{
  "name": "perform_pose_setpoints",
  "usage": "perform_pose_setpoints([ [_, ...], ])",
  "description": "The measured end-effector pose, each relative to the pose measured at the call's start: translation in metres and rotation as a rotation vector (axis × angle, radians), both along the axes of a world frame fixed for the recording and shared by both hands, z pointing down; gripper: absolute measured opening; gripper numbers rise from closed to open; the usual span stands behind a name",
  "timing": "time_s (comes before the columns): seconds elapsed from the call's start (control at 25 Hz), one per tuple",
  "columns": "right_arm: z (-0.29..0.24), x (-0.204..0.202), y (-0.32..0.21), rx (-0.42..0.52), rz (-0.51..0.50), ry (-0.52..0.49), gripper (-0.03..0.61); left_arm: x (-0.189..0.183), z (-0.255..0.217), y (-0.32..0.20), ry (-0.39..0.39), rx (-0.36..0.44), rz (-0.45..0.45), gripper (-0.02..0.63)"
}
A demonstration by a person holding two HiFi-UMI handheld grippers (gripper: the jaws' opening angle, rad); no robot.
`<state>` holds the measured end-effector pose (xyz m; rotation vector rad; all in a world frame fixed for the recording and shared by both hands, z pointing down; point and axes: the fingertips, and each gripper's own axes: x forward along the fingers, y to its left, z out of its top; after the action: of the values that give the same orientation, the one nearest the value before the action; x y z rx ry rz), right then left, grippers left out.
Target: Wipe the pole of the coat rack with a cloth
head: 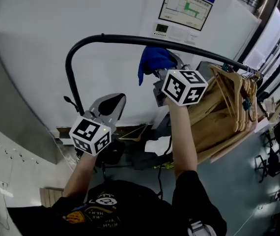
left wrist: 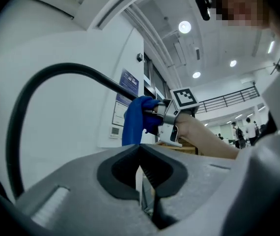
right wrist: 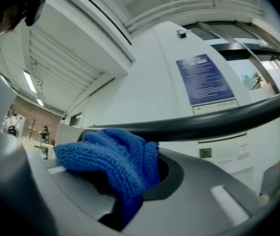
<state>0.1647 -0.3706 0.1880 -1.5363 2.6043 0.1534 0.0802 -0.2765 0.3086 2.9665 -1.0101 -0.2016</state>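
Nearest the head camera is the person's dark shirt (head: 130, 210), with both forearms reaching up and away from it. Behind everything stands a white wall (head: 42, 23), close behind the rack. The black pole (head: 130, 38) rises on the left, bends over and runs right. The bend and the stretch beside it are bare, while the far right end is crowded with wooden hangers (head: 228, 112), which only the head view shows. A length of bare pole lies between them and the cloth.

The right gripper (head: 162, 75) is raised to the pole just past the bend, its jaws clamped on the blue cloth (head: 154, 60). In its own view the right gripper (right wrist: 130, 191) has the cloth (right wrist: 115, 161) bunched between the jaws, the top of the bundle touching the pole (right wrist: 218, 122) and a tail hanging down.

The left gripper (head: 111, 102) sits lower and to the left, well apart from the pole. Its own view shows the left gripper (left wrist: 140, 181) closed to a thin slit with nothing between the jaws. That view also catches the cloth (left wrist: 135, 119) from the side, hanging below the pole (left wrist: 46, 73).
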Motion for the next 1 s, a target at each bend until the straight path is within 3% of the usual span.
perform_pose_setpoints([
  [0.16, -0.001, -0.082, 0.011, 0.062, -0.21, -0.002, 0.04, -0.043, 0.005, -0.005, 0.012, -0.027, -0.07, 0.003],
  [0.32, 0.037, -0.091, 0.034, 0.04, -0.223, -0.041, 0.04, -0.071, 0.02, -0.003, 0.028, -0.062, -0.098, 0.005],
  [0.44, 0.086, -0.071, 0.065, 0.011, -0.133, -0.039, 0.04, -0.072, 0.034, 0.006, 0.053, -0.077, -0.053, 0.005],
  [0.72, 0.195, 0.013, 0.136, -0.141, 0.228, -0.108, 0.038, -0.038, 0.07, 0.028, 0.018, -0.084, 0.041, 0.005],
  [0.84, 0.226, 0.042, 0.163, -0.192, 0.346, -0.117, 0.038, -0.01, 0.093, 0.04, -0.016, -0.14, 0.109, 0.003],
  [1.0, 0.25, 0.072, 0.195, -0.236, 0.426, -0.143, 0.038, 0.018, 0.119, 0.054, -0.055, -0.21, 0.142, 0.003],
])
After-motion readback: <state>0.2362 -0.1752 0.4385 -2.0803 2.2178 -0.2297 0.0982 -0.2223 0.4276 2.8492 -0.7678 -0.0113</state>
